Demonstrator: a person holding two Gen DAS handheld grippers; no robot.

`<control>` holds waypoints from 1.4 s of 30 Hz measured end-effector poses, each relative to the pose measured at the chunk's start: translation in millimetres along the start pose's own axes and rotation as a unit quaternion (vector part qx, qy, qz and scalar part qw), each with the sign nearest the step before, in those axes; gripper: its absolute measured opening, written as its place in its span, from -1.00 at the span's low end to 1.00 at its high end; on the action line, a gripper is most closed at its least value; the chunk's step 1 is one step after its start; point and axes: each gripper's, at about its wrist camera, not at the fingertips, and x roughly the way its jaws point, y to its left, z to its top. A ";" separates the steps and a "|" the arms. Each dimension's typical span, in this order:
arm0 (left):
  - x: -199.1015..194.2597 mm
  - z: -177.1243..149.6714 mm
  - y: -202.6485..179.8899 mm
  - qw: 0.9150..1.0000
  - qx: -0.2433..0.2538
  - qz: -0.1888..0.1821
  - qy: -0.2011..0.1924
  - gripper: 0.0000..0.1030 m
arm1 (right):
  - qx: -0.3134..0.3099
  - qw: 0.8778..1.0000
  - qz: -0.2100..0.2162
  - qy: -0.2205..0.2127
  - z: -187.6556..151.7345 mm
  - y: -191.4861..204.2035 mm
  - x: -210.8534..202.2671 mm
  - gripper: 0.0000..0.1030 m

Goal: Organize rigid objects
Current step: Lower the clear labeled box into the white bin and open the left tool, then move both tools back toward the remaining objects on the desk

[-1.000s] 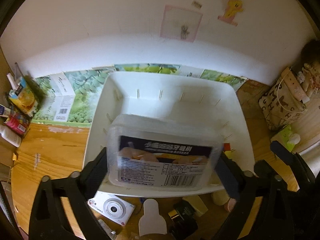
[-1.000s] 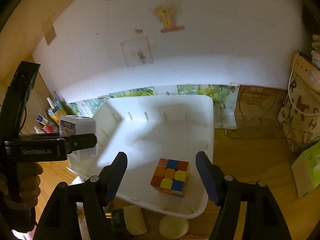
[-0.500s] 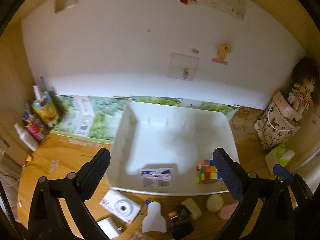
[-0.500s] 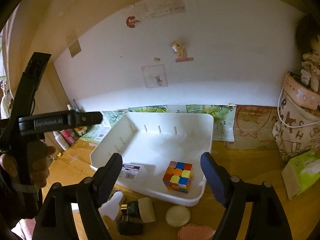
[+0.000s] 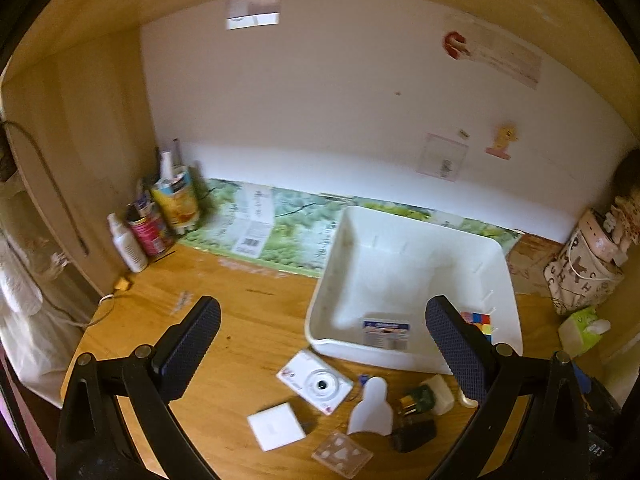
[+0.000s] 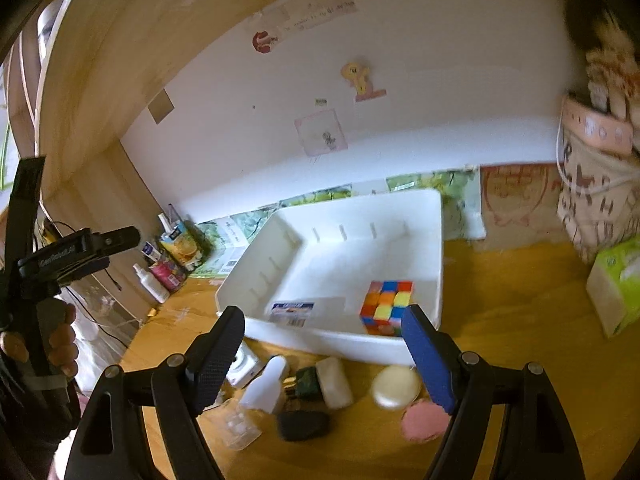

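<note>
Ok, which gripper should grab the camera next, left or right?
Probably left. The left gripper is open, empty, and the camera lies between its fingers. In the right view the camera is half hidden behind the right gripper's left finger, off-centre.

The left gripper (image 5: 322, 344) is hovering with its two black fingers spread wide apart, gripping nothing. The right gripper (image 6: 324, 354) is likewise hanging with its fingers wide apart and nothing between them. In the right wrist view, the person's left hand (image 6: 52, 344) is wrapping around the left gripper's handle, at the far left.
</note>
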 end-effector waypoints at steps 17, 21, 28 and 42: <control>0.0 -10.0 69.4 0.997 0.049 -0.052 0.019 0.98 | 0.201 0.978 -0.004 0.055 -56.7 8.9 19.1 0.58; 6.4 -13.4 74.1 0.991 0.104 -0.074 0.028 0.98 | 0.255 0.964 -0.021 0.066 -71.3 16.3 27.3 0.58; 29.6 -29.3 81.3 0.972 0.199 -0.107 0.070 0.98 | 0.301 0.947 -0.045 0.102 -95.6 45.0 53.1 0.58; 84.0 -80.7 75.9 0.912 0.323 -0.161 0.195 0.98 | 0.333 0.920 -0.071 0.194 -118.6 87.2 115.1 0.58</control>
